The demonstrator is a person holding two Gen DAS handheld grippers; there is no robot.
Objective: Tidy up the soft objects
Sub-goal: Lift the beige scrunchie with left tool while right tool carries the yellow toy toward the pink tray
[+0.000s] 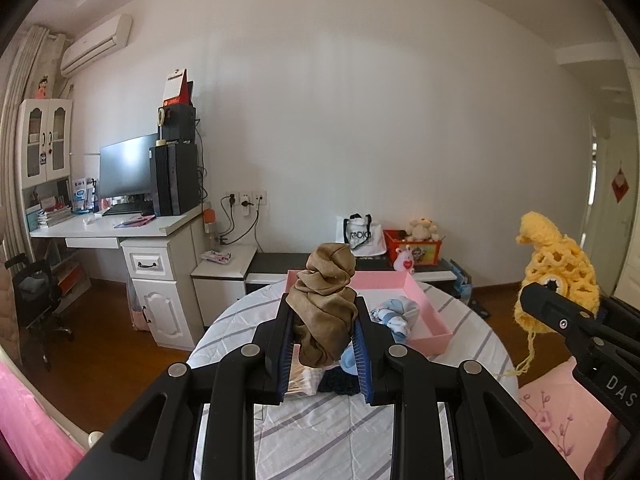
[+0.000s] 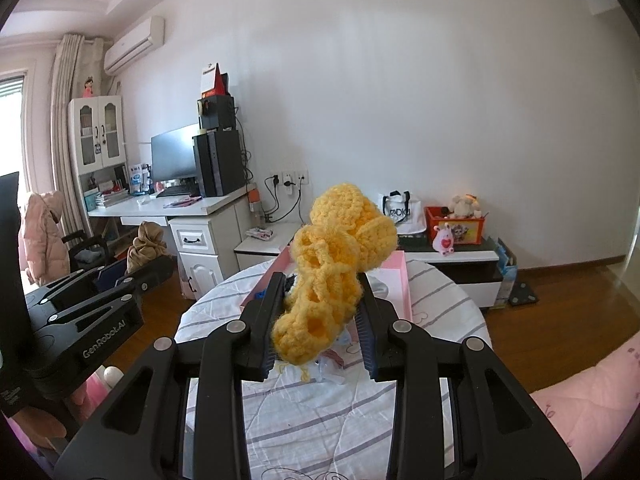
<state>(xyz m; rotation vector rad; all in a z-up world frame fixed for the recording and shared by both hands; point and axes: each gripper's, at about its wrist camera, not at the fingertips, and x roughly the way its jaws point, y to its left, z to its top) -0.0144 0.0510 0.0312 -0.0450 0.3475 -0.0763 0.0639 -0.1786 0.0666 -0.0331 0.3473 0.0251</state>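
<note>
My left gripper is shut on a bunched brown cloth, held up above the round table. My right gripper is shut on a yellow crocheted piece, also lifted over the table; that piece shows at the right of the left wrist view. Beyond both sits a pink tray with a pale blue soft item inside. Under the left fingers lie a light blue piece and a dark blue one. The left gripper with the brown cloth appears at the left of the right wrist view.
The table wears a white striped quilted cover. A pink floral cushion lies to the right. Behind stand a low dark cabinet with a tote bag and a red toy box, and a white desk at left.
</note>
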